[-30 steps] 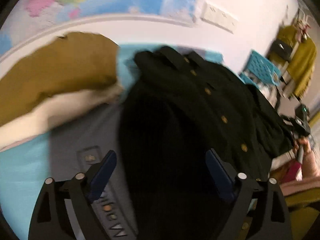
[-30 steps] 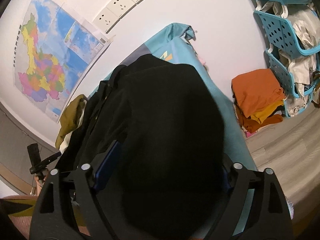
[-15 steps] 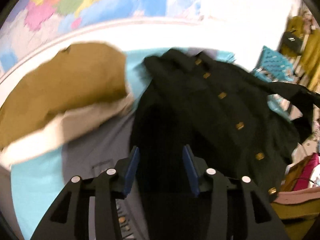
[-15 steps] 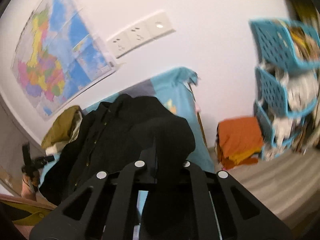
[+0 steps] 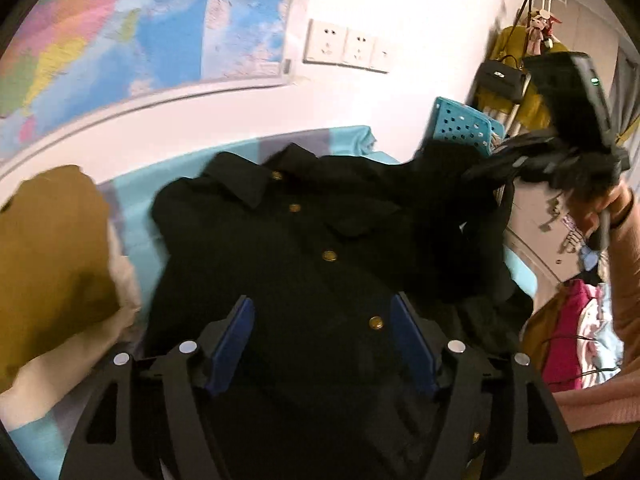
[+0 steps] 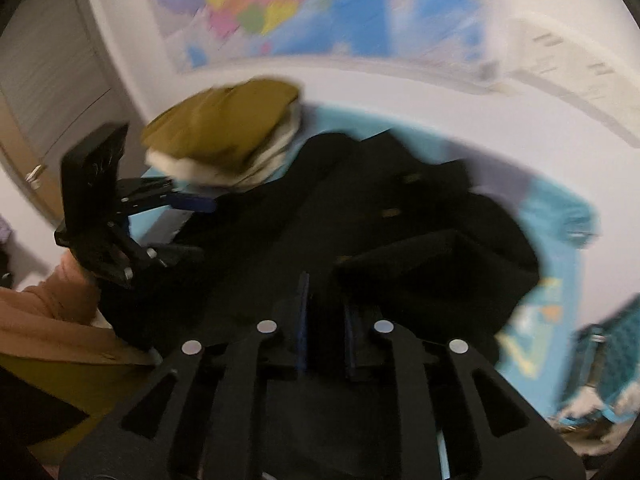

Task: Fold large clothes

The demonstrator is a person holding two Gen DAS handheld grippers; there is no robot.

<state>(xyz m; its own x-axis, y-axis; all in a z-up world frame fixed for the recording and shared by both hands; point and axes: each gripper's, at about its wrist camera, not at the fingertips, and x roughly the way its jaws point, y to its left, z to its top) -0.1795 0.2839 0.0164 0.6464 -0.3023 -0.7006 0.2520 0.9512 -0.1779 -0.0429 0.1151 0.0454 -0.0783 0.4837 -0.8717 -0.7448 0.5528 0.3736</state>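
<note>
Both grippers work a black buttoned coat (image 5: 304,248) spread on a turquoise sheet (image 5: 136,208).

Left gripper (image 5: 322,344) hovers over the coat front, jaws parting, nothing pinched. Right gripper (image 6: 324,340), jaws narrow and widening, has dark fabric between them; grip cannot be told. Folded mustard clothes (image 5: 48,248) lie left.

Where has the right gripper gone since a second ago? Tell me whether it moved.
Yes. In the left wrist view the right gripper sat low at the jacket's right edge; now it is raised beside the blue basket, dragging part of the black jacket.
</note>
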